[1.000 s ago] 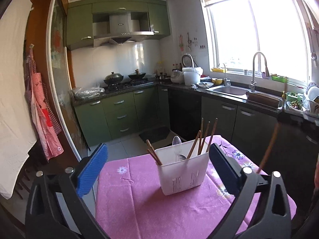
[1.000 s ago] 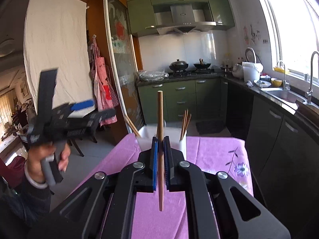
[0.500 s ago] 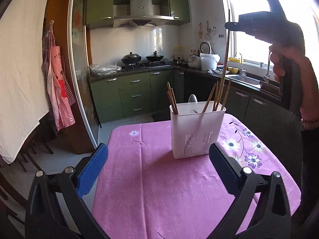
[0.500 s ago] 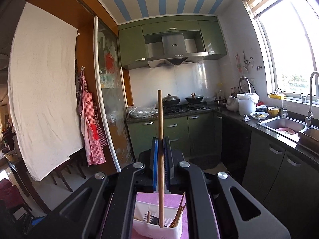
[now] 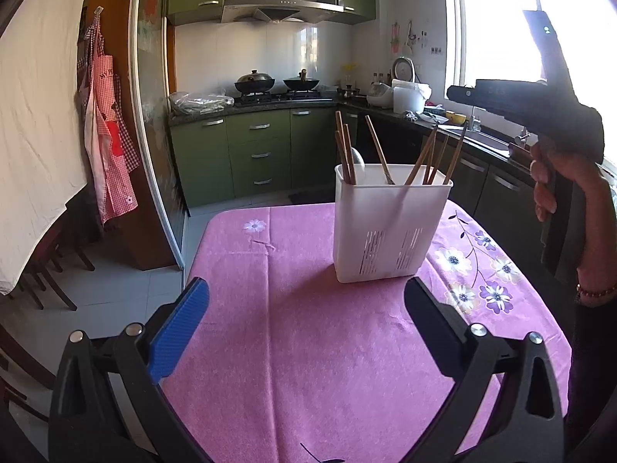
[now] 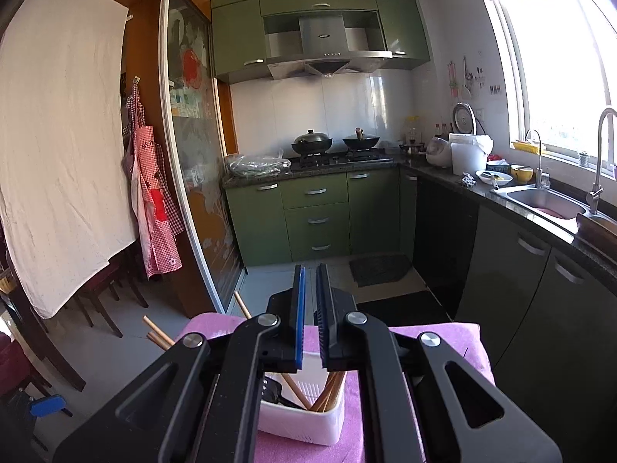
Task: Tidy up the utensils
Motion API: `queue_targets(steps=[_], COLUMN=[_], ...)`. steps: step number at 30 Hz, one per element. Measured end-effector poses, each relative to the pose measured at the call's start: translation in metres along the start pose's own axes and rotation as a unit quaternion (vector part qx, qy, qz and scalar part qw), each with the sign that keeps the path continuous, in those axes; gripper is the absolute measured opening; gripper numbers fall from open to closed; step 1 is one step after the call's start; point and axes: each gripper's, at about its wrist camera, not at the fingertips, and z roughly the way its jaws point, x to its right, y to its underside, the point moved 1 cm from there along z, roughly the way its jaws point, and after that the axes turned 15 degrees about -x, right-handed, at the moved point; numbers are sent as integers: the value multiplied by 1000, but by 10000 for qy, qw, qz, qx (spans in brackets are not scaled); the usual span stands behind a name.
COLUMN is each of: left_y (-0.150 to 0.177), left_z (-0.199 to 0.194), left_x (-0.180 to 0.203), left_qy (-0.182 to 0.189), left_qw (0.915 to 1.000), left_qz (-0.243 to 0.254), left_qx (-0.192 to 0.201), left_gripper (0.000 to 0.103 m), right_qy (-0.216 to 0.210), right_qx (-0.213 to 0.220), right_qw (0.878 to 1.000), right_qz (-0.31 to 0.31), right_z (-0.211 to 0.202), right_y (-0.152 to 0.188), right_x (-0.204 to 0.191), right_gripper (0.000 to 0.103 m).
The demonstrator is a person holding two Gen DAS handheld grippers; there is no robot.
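Hovering low over pink flowered tablecloth (image 5: 293, 347): left gripper (image 5: 306, 324), blue-padded jaws spread wide, nothing between. Standing upright mid-table, just beyond: white slotted plastic utensil holder (image 5: 389, 227), wooden chopsticks (image 5: 424, 160) leaning inside (several compartments). Held above holder: right gripper (image 6: 310, 316), jaws nearly together, pinching nothing.

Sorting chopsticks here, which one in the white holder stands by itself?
The middle chopstick, leaning left on its own between the left bunch and the right bunch in the holder.
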Motion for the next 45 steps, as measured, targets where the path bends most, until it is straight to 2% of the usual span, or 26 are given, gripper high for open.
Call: queue_targets(steps=[5, 6, 7, 9, 11, 13, 15, 17, 18, 19, 22, 28, 35, 45], left_y=[2, 2, 3, 6, 10, 15, 22, 28, 32, 36, 47, 66, 76, 80], left_z=[1, 1, 0, -1, -4, -7, -11, -16, -19, -23, -33, -54, -74, -81], left_x=[4, 4, 4, 5, 8, 10, 13, 16, 17, 18, 20, 11, 1, 3], left_qy=[-28, -27, -24, -22, -11, -4, -22, -1, -9, -21, 11, 63, 21, -58], left_qw=[10000, 10000, 10000, 10000, 10000, 10000, 10000, 9999, 9999, 9999, 9998, 9999, 9994, 9994], left_qz=[39, 36, 35, 33, 38, 66, 74, 105, 122, 127, 144, 11, -159, -40], left_qx=[-27, -30, -32, -29, -29, -28, -30, -17, 5, 36, 100, 159, 308, 326], left_gripper=[96, 96, 96, 96, 96, 96, 96, 96, 96, 96, 96, 96, 96, 96], right_qy=[-191, -214, -225, -150, -123, -84, 19, 155, 237, 279, 379, 522, 493, 434], right_qx=[80, 94, 106, 113, 96, 80, 79, 141, 217, 273, 245, 290, 301, 245], right_qw=[9998, 9997, 9997, 9998, 9999, 9999, 10000, 9998, 9995, 9992, 9990, 9982, 9983, 9987], right_qz=[-20, -50, -67, -82, -55, 9, 20, 47, 66, 76, 77, 45, -10, -65], right_z=[-34, -46, -55, -76, -92, -109, -125, -139, -148, -155, -173, -199, -209, -209], right_y=[34, 45, 55, 81, 104, 131, 159, 181, 195, 205, 228, 244, 247, 241], right_x=[-2, -3, -3, -1, 1, 5, 6, 6, 6, 5, 2, -8, -20, -26], right_gripper=[9, 15, 27, 39, 45, 62, 71, 86, 97, 99, 99, 99, 99, 99])
